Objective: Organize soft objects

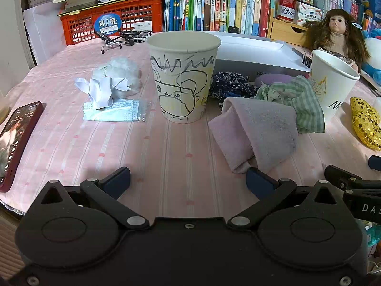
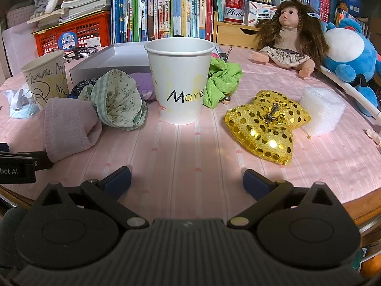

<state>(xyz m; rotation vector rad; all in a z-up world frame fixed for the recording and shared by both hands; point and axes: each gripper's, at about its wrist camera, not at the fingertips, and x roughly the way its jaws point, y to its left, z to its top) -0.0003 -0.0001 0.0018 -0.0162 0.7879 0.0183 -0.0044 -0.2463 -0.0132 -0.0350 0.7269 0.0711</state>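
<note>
A paper cup with black doodles [image 1: 183,76] stands ahead of my left gripper [image 1: 188,182], which is open and holds nothing. A pink sock [image 1: 254,133] lies right of that cup, with a green checked cloth [image 1: 302,100] behind it. A crumpled tissue and cotton wad [image 1: 112,81] rest on a mask packet to the left. My right gripper [image 2: 187,181] is open and empty, facing a white cup marked "Marie" [image 2: 179,81]. The pink sock [image 2: 69,128], the floral green cloth [image 2: 119,100], a bright green cloth [image 2: 222,81], a gold sequin bow [image 2: 266,126] and a white foam block [image 2: 321,112] surround that cup.
A phone [image 1: 16,140] lies at the left table edge. A grey box lid [image 2: 119,59], a doll [image 2: 288,35] and a blue plush toy [image 2: 350,52] sit at the back, before a bookshelf and an orange crate [image 1: 112,21]. The pink tablecloth [image 2: 190,155] is bare between gripper and cup.
</note>
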